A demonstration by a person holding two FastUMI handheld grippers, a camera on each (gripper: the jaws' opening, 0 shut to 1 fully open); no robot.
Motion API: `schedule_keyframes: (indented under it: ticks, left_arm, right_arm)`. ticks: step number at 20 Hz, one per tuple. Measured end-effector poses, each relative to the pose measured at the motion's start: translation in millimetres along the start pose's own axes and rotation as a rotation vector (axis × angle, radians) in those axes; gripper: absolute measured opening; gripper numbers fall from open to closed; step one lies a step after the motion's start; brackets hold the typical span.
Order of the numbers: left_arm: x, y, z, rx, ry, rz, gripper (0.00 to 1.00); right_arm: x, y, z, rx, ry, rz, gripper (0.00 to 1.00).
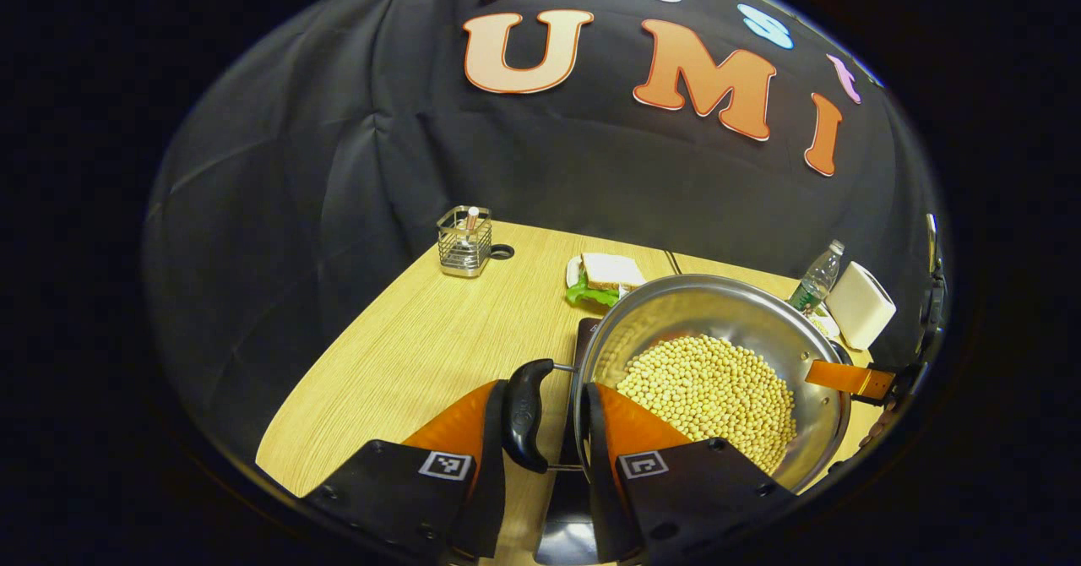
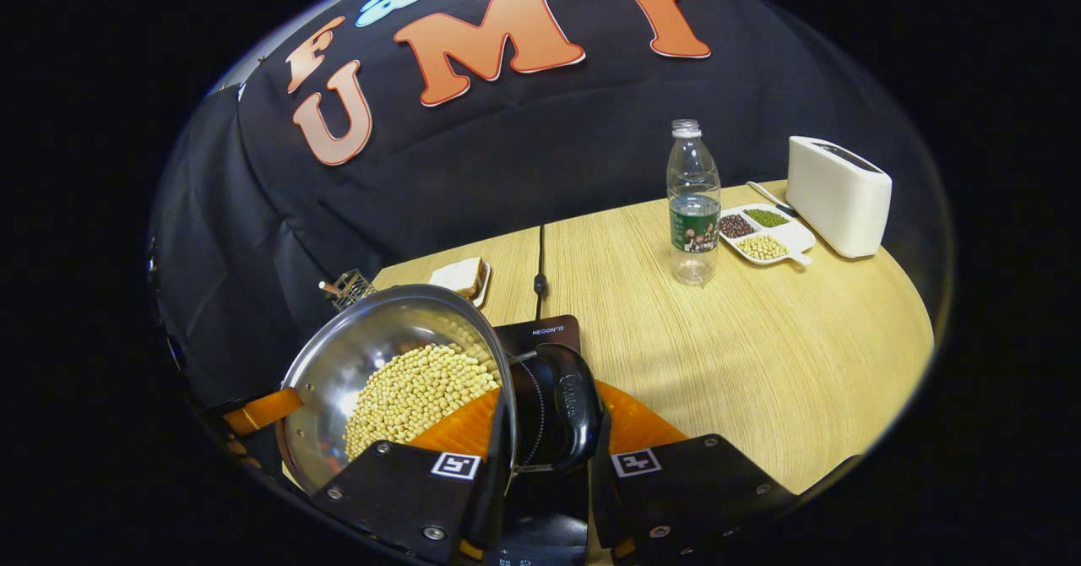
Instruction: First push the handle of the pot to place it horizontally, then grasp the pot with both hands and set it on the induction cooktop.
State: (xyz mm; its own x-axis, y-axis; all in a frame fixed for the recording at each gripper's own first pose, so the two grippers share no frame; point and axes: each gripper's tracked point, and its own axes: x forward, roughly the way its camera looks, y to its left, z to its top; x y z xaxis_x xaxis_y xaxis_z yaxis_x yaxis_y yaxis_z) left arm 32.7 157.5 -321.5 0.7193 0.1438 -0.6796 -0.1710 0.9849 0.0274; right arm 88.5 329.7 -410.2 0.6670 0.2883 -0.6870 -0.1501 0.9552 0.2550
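Pot (image 1: pixel 718 363) of shiny round steel, full of pale beans, sits tilted over the dark cooktop (image 2: pixel 545 332) mid-table, its black loop handles at opposite sides, clamped by left gripper (image 1: pixel 545 418) and right gripper (image 2: pixel 553 418).

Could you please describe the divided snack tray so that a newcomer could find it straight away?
In the right gripper view, start at the white toaster at the far end of the wooden table. Directly beside it, between the toaster and the clear water bottle, lies the small white tray. It alone has separate compartments, holding dark, green and pale beans.
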Motion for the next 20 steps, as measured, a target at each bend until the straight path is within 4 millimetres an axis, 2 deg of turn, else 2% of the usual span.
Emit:
schedule_keyframes:
  ticks: [3, 4, 8, 11, 12, 15, 17, 18, 19, 20]
  left_arm:
    - [6, -3, -4, -0.013, 0.013, -0.004, 0.49]
    - [8, -3, -7, -0.017, 0.016, -0.006, 0.53]
    - [11, -3, -14, -0.031, 0.030, -0.005, 0.47]
    - [10, -5, -15, -0.015, 0.023, 0.000, 0.53]
    - [13, -6, -16, -0.006, 0.021, 0.005, 0.49]
    - [15, -4, -15, -0.015, 0.014, 0.018, 0.60]
    - [7, -4, -6, -0.023, -0.024, 0.023, 0.63]
    - [2, -4, 7, -0.014, -0.063, 0.025, 0.65]
    - [-9, -3, 22, 0.014, -0.115, 0.039, 0.81]
    - [-22, -5, 37, 0.033, -0.169, 0.045, 0.98]
  right_arm:
    - [3, -1, -6, -0.002, 0.009, -0.007, 0.42]
    - [3, -1, -6, -0.003, 0.011, -0.009, 0.42]
    - [7, -3, -13, -0.009, 0.028, -0.011, 0.43]
    - [9, -3, -15, 0.000, 0.037, -0.010, 0.44]
    - [10, -3, -17, -0.003, 0.044, -0.013, 0.47]
    - [7, -3, -16, -0.002, 0.038, -0.020, 0.54]
    - [-1, -1, -4, 0.013, 0.009, -0.003, 0.53]
    - [-9, 0, 5, 0.012, -0.015, 0.002, 0.69]
    - [-19, -3, 16, 0.003, -0.044, -0.001, 0.75]
    - [-30, -8, 29, -0.015, -0.080, -0.010, 0.86]
